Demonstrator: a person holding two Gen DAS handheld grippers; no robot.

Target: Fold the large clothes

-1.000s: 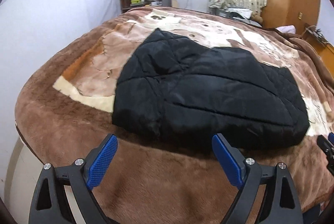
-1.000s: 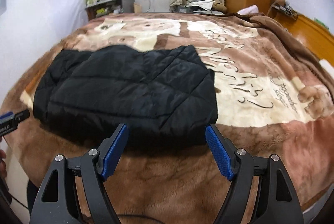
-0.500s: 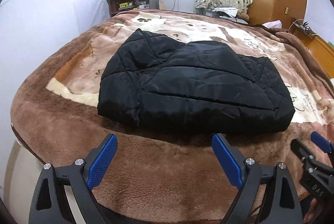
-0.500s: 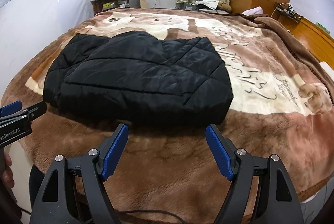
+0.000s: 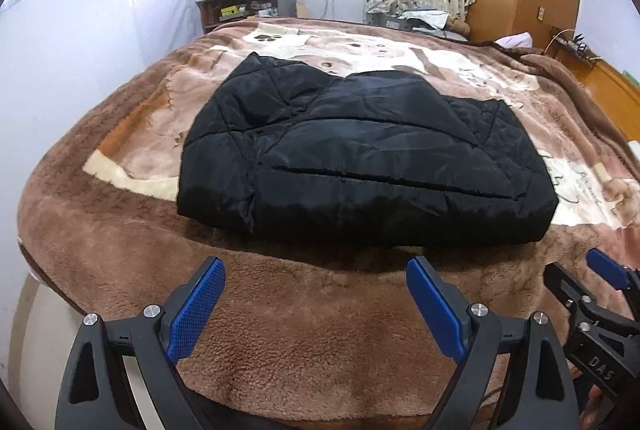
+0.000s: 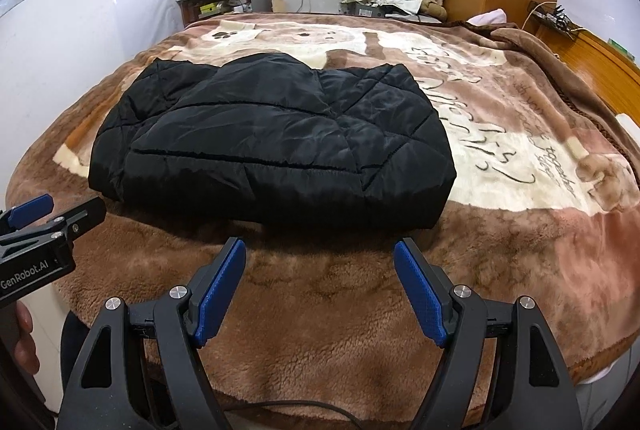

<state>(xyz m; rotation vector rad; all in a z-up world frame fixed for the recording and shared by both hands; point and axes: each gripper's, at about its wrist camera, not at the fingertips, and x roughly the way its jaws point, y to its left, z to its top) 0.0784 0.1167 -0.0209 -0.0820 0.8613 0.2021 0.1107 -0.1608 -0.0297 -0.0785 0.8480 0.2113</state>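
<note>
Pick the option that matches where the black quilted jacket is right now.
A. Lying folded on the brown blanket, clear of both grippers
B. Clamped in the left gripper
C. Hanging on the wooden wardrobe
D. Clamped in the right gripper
A: the black quilted jacket lies folded on the brown blanket, while the left gripper and right gripper stand open short of its near edge, with nothing between their pads.
</note>
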